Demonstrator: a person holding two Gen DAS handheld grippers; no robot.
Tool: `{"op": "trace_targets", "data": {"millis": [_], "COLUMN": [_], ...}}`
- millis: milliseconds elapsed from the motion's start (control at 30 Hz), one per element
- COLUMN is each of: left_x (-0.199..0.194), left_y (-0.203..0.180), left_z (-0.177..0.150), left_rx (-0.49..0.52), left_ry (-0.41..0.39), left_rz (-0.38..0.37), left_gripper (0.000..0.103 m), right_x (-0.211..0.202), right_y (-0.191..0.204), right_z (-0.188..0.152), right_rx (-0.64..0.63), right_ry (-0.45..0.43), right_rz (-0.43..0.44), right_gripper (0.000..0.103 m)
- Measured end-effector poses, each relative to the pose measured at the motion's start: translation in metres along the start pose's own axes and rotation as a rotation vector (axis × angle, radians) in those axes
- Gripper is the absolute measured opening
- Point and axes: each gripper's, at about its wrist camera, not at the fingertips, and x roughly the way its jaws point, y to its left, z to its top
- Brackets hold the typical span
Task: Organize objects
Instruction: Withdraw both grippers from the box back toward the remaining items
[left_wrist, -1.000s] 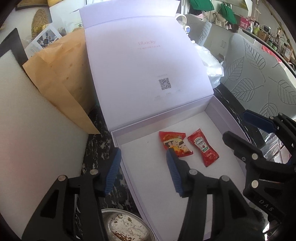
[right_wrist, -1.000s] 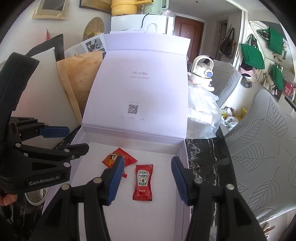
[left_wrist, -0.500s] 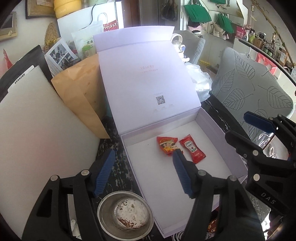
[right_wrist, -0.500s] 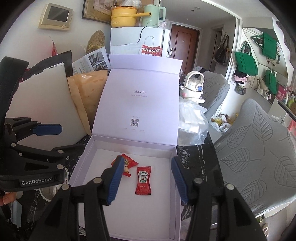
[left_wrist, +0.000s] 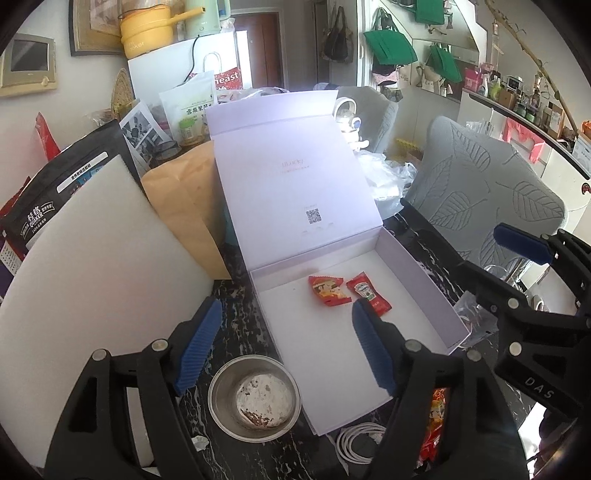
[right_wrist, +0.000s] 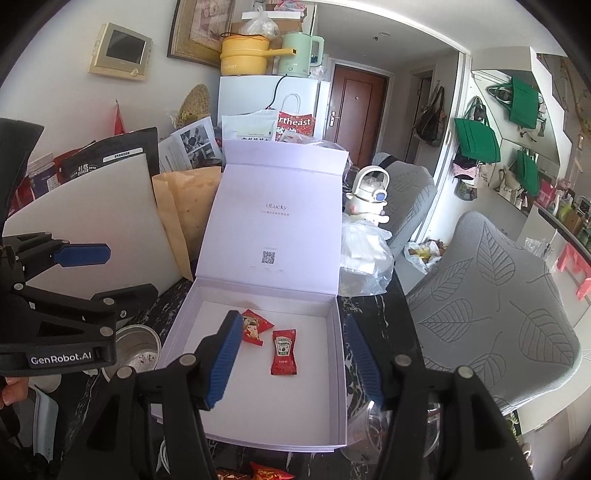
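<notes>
Both grippers, left (left_wrist: 286, 345) and right (right_wrist: 291, 360), fingers spread and empty, have withdrawn toward 6 o'clock from the box (right_wrist: 341, 373); ketchup (right_wrist: 283, 352) and snack (right_wrist: 255, 326) are stowed, more likely follows.

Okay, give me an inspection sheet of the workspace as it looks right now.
Surface: dark marbled table, crowded.
Job's things: open white box, lid upright; inside lie a ketchup sachet and a red snack packet, close together. More red packets on the table at the box's near edge.
Clutter: steel bowl with residue, white foam sheet, brown envelope, plastic bags.
Grippers: left gripper open, empty; right gripper open, empty, above the box.
Cables: coiled white cable by the box's near corner.
Surroundings: grey leaf-print chairs, fridge, green bags on the wall.
</notes>
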Motion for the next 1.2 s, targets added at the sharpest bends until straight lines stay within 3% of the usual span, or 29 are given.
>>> {"op": "trace_targets", "data": {"millis": [567,833,1200], "left_x": [-0.047,-0.059,-0.065], "left_y": [-0.01,-0.018,-0.04], "left_z": [-0.021,-0.035,-0.066], "left_rx": [-0.002,0.014,0.051], "left_ry": [-0.037,-0.051,-0.027], "left_rz": [-0.009,0.026,-0.008], "left_gripper": [0.088,0.091,0.093], "right_x": [-0.064,-0.084,-0.108], "right_y": [0.002,0.002,0.004], "right_z": [-0.024,-0.04,-0.074], "right_rx": [0.014,0.022,0.04], "right_ry": [-0.048,-0.044,-0.032], "right_rz": [-0.032,-0.054,-0.108], "right_gripper": [0.07,0.07,0.07]}}
